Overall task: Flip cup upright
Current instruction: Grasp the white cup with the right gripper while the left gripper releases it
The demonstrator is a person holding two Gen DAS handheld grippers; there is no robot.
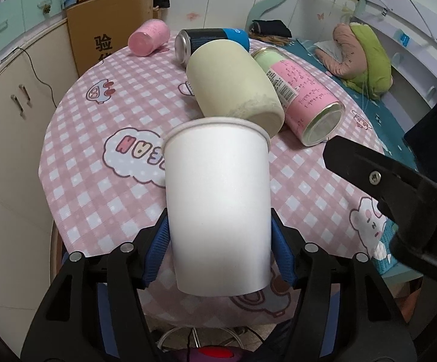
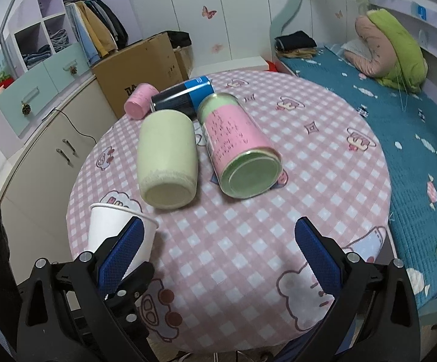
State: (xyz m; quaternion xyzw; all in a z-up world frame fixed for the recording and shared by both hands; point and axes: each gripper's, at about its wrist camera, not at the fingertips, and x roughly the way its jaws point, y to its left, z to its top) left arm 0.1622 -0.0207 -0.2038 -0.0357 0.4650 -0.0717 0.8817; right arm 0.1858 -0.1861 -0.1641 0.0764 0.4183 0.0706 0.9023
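A white paper cup (image 1: 218, 205) sits between the blue pads of my left gripper (image 1: 220, 247), which is shut on its lower wall. The cup's rim points away from the camera, over the near edge of the round table (image 1: 97, 181). In the right wrist view the same cup (image 2: 110, 226) shows at the lower left, mouth up and tilted, partly behind my right gripper's left pad. My right gripper (image 2: 218, 256) is open and empty above the table's near part. Its black body shows at the right of the left wrist view (image 1: 399, 187).
A cream mug (image 2: 167, 160) and a pink-and-green tin (image 2: 236, 147) lie on their sides mid-table. A dark blue can (image 2: 182, 96) and a small pink cup (image 2: 138, 101) lie behind them. A cardboard box (image 2: 140, 66) and cabinets stand left; a bed (image 2: 399, 138) is right.
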